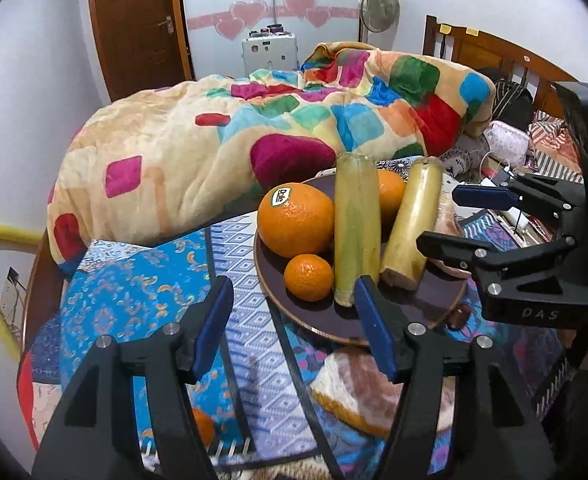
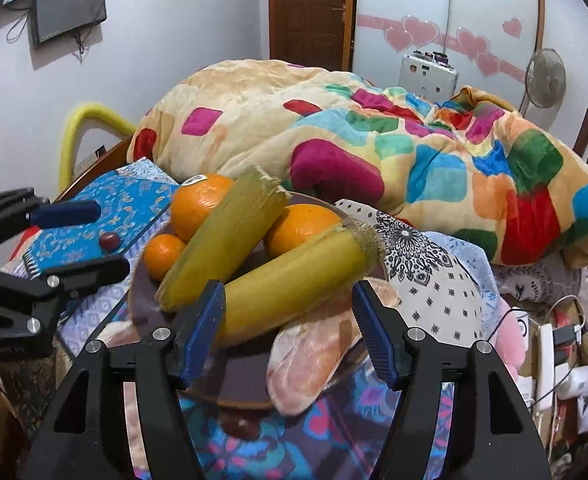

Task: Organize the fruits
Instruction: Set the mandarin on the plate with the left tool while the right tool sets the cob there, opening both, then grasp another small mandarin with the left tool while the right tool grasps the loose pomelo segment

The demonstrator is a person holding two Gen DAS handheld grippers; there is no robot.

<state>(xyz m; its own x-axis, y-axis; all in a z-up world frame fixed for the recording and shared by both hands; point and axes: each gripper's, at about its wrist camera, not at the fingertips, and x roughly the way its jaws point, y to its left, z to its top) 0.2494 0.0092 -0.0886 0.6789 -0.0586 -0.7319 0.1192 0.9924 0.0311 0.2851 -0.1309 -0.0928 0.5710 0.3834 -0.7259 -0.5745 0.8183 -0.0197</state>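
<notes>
plate: dark round plate [image 1: 334, 322] on the glass-topped table, already stacked with a big orange [image 1: 296, 220], a small orange [image 1: 308, 277], a second big orange [image 2: 300, 224] at the back and two yellow-green stalks [image 1: 357, 232] (sugarcane I think, hard to be sure through the fisheye)

loose fruit: a peeled pomelo piece [image 1: 358, 390] sits on the table off the near edge of the plate, another pale piece [image 2: 314, 356] hangs over the plate's rim, and a small dark fruit [image 2: 109, 240] lies on the blue cloth toward the table's left side

left gripper [image 1: 294, 320]: released, fingers spread, nothing in them, right finger close to the butt end of the left stalk

right gripper [image 2: 288, 328]: also wide open and empty, jaws straddling the near end of the other stalk

risk: the stalks lie propped on round oranges, so any nudge from a finger could roll a stalk off the rim or kick the small orange out

risk 2: that overhanging pomelo piece looks ready to slide off, and it's soft so a hard squeeze would mash it

surface: glass over patterned blue and purple cloth, slick, so dropped fruit will roll

room: bedroom, bed with a colourful patchwork blanket [image 1: 222, 148] right behind the table, wooden door [image 2: 310, 8], standing fan [image 1: 378, 6], cluttered bedside on the right
</notes>
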